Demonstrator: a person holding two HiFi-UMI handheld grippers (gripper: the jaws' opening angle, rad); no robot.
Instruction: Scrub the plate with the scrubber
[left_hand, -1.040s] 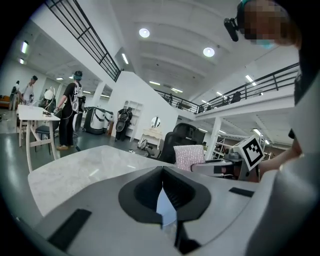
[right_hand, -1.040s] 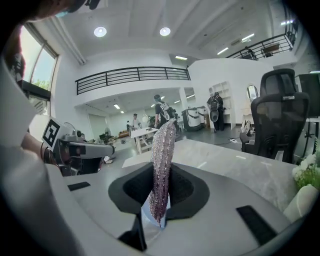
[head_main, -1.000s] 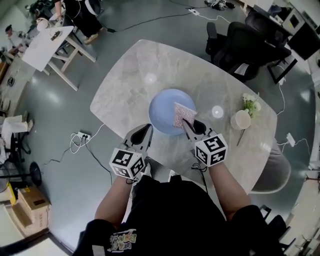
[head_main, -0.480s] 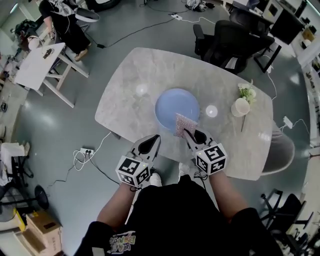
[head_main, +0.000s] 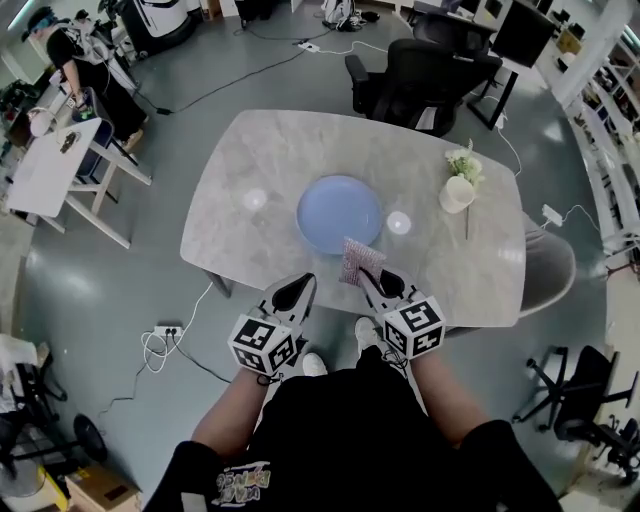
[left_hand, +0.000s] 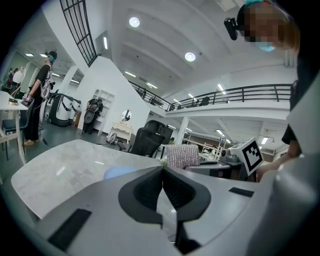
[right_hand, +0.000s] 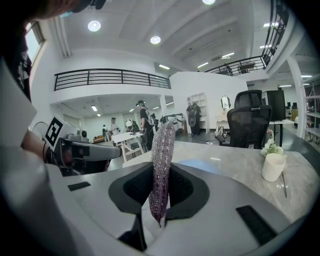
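A light blue plate lies in the middle of the grey marble table. My right gripper is shut on a glittery pink scrubber, held upright over the table's near edge, just short of the plate. The scrubber stands on edge between the dark pads in the right gripper view. My left gripper hangs at the near edge, left of the scrubber, with its jaws shut and nothing between them. In the left gripper view the pads meet, and the scrubber shows beyond.
A white cup with flowers stands at the table's right. A black office chair sits behind the table. A white side table and a person are at far left. Cables and a power strip lie on the floor.
Both grippers have drawn back toward the near edge, and the scrubber has come off the plate's near rim. The whole view has shifted, with the table now farther away.
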